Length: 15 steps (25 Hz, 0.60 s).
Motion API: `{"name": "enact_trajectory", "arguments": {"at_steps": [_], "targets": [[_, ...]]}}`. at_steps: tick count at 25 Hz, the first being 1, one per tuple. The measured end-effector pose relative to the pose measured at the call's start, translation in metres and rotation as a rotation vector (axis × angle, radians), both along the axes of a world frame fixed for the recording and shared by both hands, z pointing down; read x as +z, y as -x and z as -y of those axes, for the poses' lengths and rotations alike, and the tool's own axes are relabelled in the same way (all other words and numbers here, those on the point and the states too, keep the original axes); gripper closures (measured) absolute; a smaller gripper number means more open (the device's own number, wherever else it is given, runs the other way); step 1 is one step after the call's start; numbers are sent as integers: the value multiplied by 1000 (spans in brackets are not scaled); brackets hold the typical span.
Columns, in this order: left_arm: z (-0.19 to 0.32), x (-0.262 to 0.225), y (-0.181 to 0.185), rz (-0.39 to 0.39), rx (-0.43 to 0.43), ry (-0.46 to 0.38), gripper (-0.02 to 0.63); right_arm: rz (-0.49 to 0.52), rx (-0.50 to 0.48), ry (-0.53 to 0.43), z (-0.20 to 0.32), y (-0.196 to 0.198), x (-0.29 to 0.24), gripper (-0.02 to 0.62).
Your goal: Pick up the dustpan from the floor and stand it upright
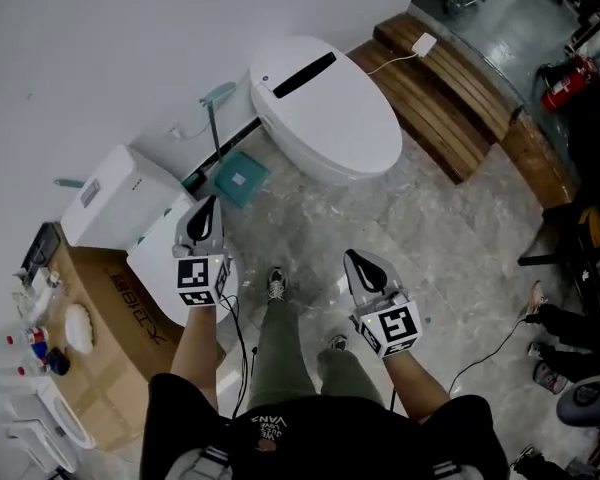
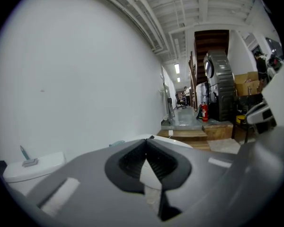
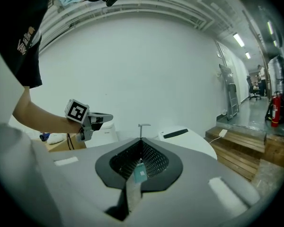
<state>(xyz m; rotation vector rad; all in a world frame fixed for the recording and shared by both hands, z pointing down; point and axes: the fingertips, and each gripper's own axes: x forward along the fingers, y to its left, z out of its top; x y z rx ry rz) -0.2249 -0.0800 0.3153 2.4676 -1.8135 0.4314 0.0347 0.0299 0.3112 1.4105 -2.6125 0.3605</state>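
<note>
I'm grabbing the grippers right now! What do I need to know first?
Left gripper: shut, holding nothing, held up off the floor.
Right gripper: shut, holding nothing, also held up.
Dustpan: teal, standing upright near the wall, handle up, beside the white oval fixture.
Done: the dustpan looks stood up.
Left: probably nothing; just check that it stays up.

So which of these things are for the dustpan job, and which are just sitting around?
For the job:
- teal dustpan, standing upright by the wall
- left gripper, shut, empty
- right gripper, shut, empty

Just lying about:
- big white oval thing
- white box
- cardboard box
- wooden steps
- fire extinguisher
</note>
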Motion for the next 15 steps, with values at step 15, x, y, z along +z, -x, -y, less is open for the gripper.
{"name": "enact_trajectory", "arguments": {"at_steps": [15], "targets": [[-154, -88, -71, -61, 14, -73, 554, 28, -27, -61, -129, -49, -69, 594]]}}
